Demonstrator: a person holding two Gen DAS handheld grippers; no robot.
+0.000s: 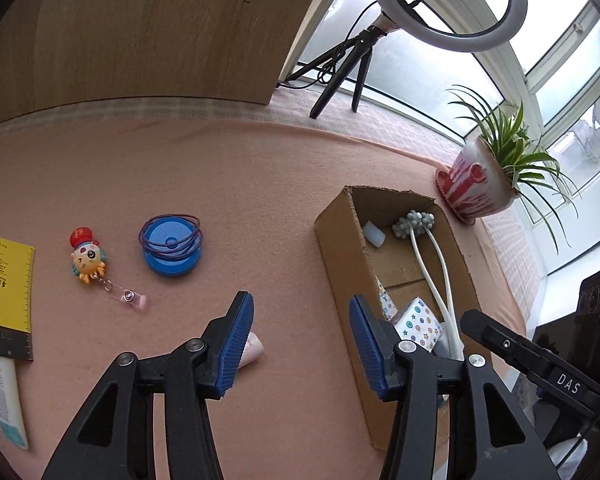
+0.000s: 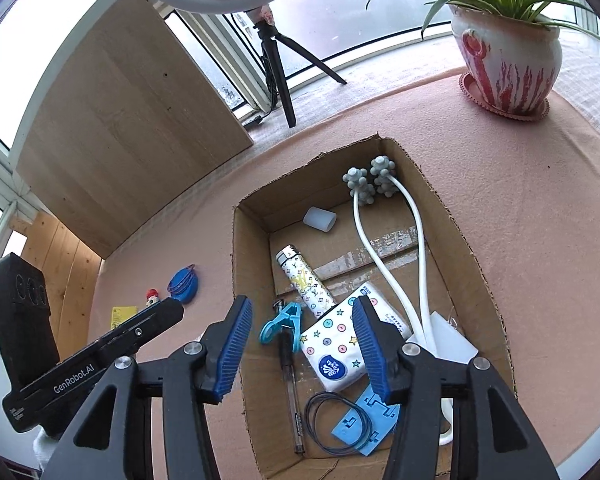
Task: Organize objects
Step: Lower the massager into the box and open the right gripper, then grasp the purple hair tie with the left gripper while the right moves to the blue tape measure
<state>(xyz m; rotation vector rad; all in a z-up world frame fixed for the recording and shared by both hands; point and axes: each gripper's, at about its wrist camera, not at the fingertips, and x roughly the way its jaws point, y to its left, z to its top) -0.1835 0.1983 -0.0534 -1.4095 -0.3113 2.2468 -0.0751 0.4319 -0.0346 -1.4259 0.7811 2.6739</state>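
Left tongs [image 1: 302, 344] were spread, empty, low over the pink cloth [image 1: 220, 184]. Far to their left lay the yellow-label tube [image 1: 8, 320], then the octopus badge reel [image 1: 88, 260], then the blue lid [image 1: 172, 250] under thin bands; a pale item [image 1: 254, 350] sat right beside the left pad. The cardboard box [image 1: 336, 248] was to their right. I judged we were between picks; next, close on that pale item.

Right tongs [image 2: 302, 344] were spread, empty, above the box. Only that view showed the pen [image 2: 290, 380], blue clip [image 2: 282, 322] and tissue pack [image 2: 340, 352].
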